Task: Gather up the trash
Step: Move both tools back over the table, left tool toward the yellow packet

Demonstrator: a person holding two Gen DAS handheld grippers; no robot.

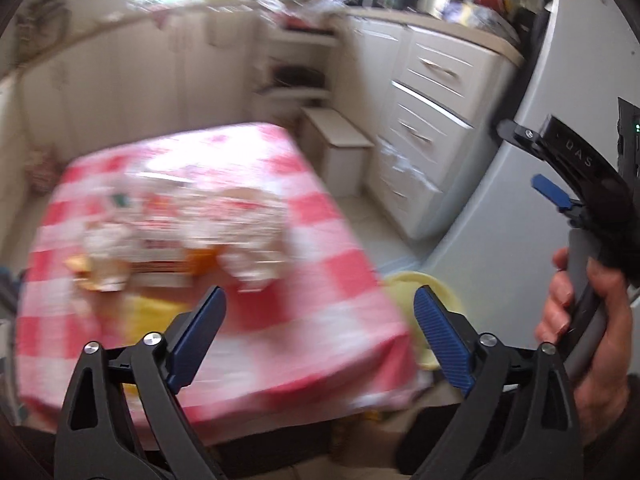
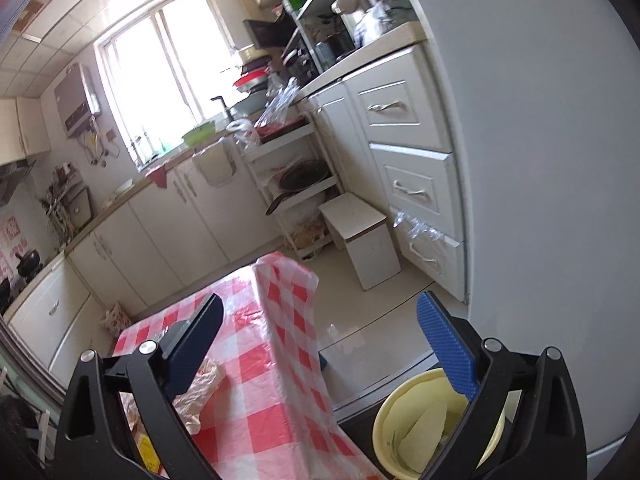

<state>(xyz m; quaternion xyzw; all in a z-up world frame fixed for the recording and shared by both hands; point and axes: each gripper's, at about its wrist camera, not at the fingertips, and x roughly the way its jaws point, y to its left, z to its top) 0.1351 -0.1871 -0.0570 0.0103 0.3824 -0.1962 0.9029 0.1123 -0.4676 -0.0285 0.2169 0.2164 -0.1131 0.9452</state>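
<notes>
We see white drawers [image 2: 408, 152] and a stool [image 2: 360, 236] beyond our red-checked table [image 2: 256, 380]. Crumpled trash [image 1: 180, 236] lies blurred on it, ahead of our left gripper [image 1: 320, 332], fingers wide apart, empty. Our right gripper [image 2: 320, 344], also spread, hovers above the yellow bin [image 2: 404, 432]

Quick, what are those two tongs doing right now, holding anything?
Left tongs: open, holding nothing.
Right tongs: open, holding nothing.
</notes>
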